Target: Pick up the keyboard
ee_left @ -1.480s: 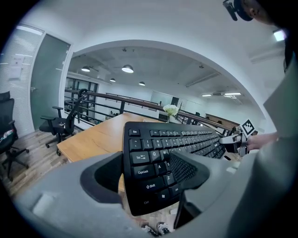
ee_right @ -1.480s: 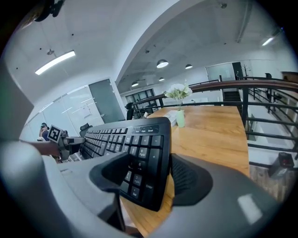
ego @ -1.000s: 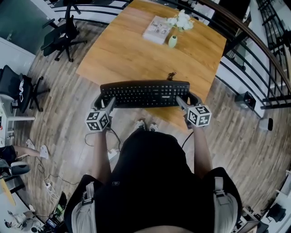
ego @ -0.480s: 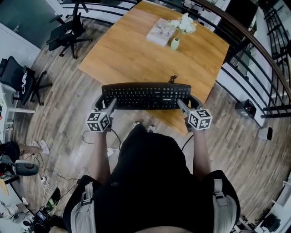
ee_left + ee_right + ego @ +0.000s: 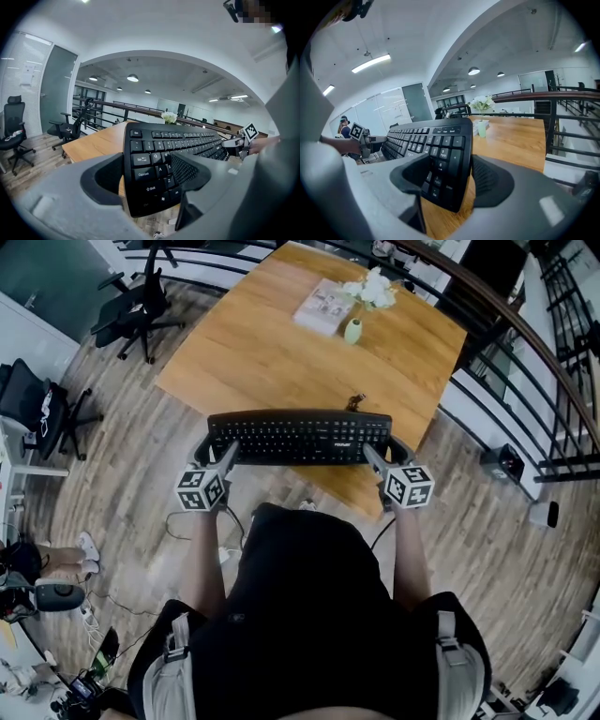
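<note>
- The wearer's pale shoes [image 5: 307, 505], at 6 o'clock of the keyboard [image 5: 300, 437], are slipping behind the dark shirt [image 5: 314, 596]; only a sliver is showing.
- The head view is swaying slightly: a dark rounded object [image 5: 54, 596] on the floor at 8 o'clock is sliding further into the picture, and the black office chair [image 5: 33, 401] at 9 o'clock is creeping upward.
- The vase [image 5: 352, 330] on the tabletop [image 5: 253, 352] is sitting a touch lower at 12 o'clock.
</note>
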